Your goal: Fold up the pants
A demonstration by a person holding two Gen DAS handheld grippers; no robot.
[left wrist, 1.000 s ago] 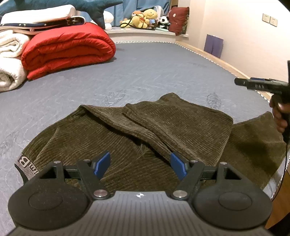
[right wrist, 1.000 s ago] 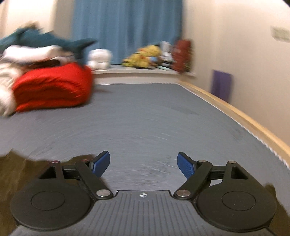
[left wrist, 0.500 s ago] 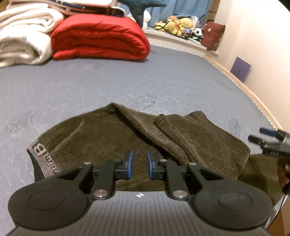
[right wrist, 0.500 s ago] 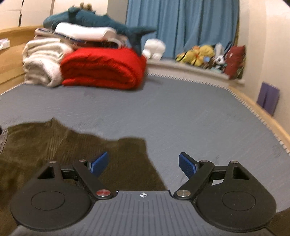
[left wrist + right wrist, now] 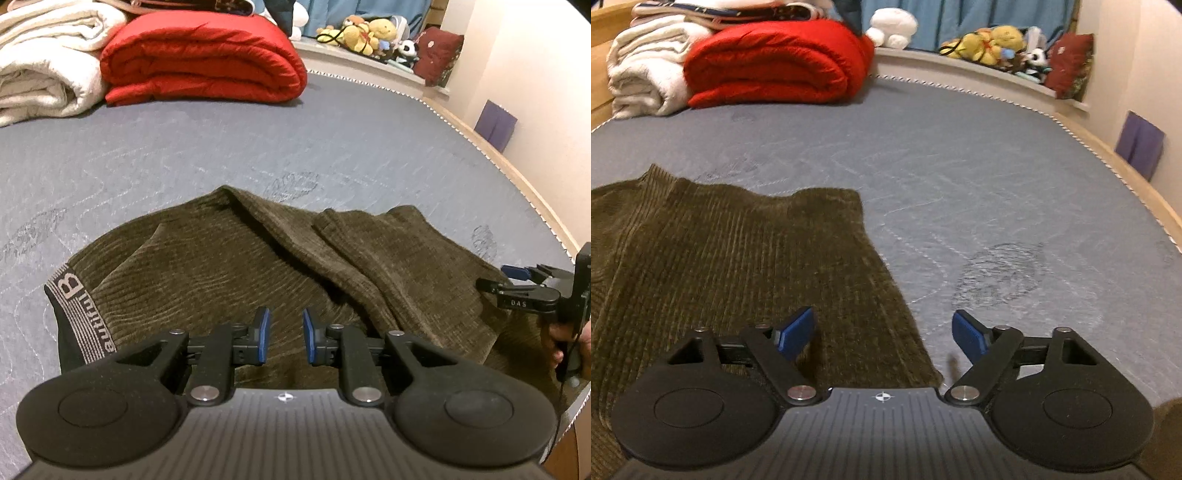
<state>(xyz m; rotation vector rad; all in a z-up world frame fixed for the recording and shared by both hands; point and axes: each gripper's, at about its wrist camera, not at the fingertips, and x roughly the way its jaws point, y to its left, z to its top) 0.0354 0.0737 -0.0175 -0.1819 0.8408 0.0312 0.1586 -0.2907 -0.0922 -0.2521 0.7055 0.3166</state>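
**Lin:** Both hands have come in over the pants (image 5: 229, 266) since a second ago. The right tool (image 5: 884, 334), which faced bare mattress (image 5: 960, 177) then, now sits low over a leg's edge, and the left tool (image 5: 283, 334) has narrowed from wide to a small gap.

**Ro:** Where do the pants lie?

**Lin:** Rumpled on the mattress at its near edge, well apart from the red quilt (image 5: 199, 55) at the far end. The waistband (image 5: 79, 317) is at the left, the legs run right.

**Ro:** Is the left tool pinching cloth?

**Lin:** Its jaws stand nearly together and are opening slightly, with the brown cloth between and under them. I cannot tell whether they pinch a fold.

**Ro:** And the right?

**Lin:** Spread but closing, the leg's edge between its fingers (image 5: 798, 332), not yet pressed.

**Ro:** Advice?

**Lin:** I'd catch both layers at that edge, confirm the left hold, then lift both hands together so the fold lands flat.
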